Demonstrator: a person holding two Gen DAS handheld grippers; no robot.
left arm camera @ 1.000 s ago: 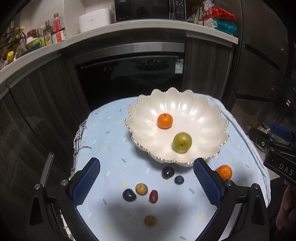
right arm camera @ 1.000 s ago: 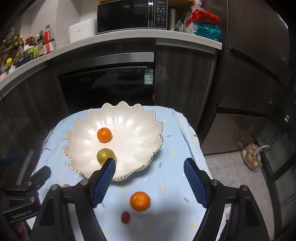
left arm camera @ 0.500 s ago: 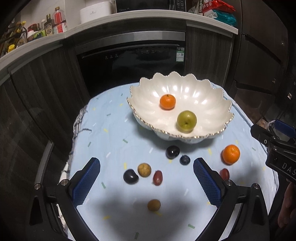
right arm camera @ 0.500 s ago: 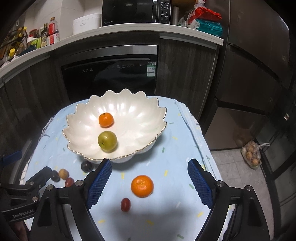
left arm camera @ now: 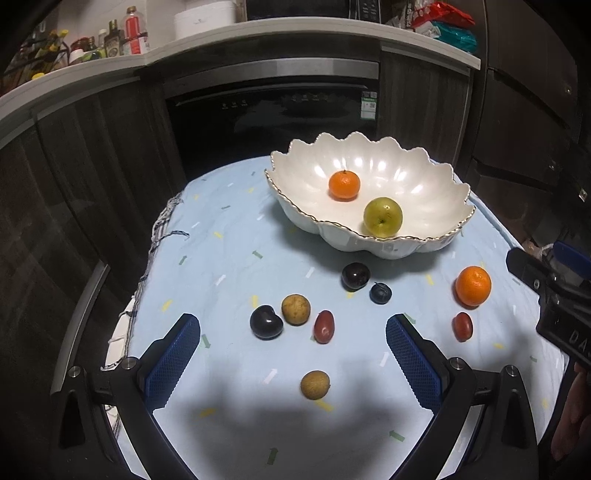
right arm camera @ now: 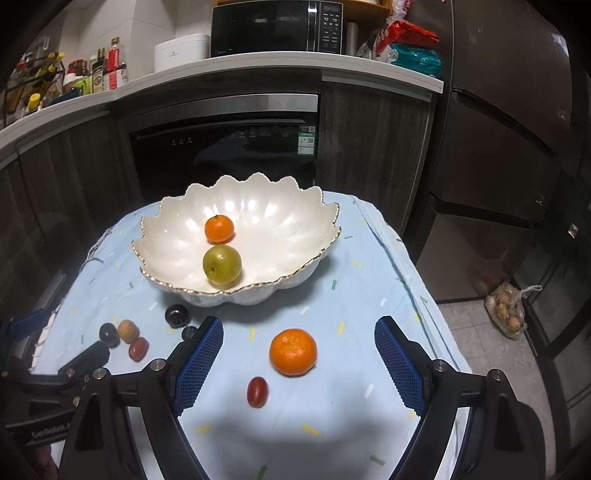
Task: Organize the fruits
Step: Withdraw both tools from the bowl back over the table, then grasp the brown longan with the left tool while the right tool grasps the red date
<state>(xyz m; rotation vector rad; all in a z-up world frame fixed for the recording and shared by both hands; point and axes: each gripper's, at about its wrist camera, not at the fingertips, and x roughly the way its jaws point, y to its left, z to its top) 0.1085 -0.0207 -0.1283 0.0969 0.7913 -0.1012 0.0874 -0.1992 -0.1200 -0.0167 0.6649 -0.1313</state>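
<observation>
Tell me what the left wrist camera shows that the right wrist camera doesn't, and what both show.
Only the left wrist view shows the tan fruit lying nearest the left gripper, whose fingers stand open and empty.

Only the right wrist view shows the microwave in full and a bag on the floor.

Both show the white bowl with an orange and a green fruit inside, plus a loose orange, a red fruit beside it, and dark fruits on the blue cloth.

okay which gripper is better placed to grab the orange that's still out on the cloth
Right, probably. In its view the loose orange lies just ahead between the open right gripper's fingers. From the left gripper it sits far off to the side, with small fruits nearer.
</observation>
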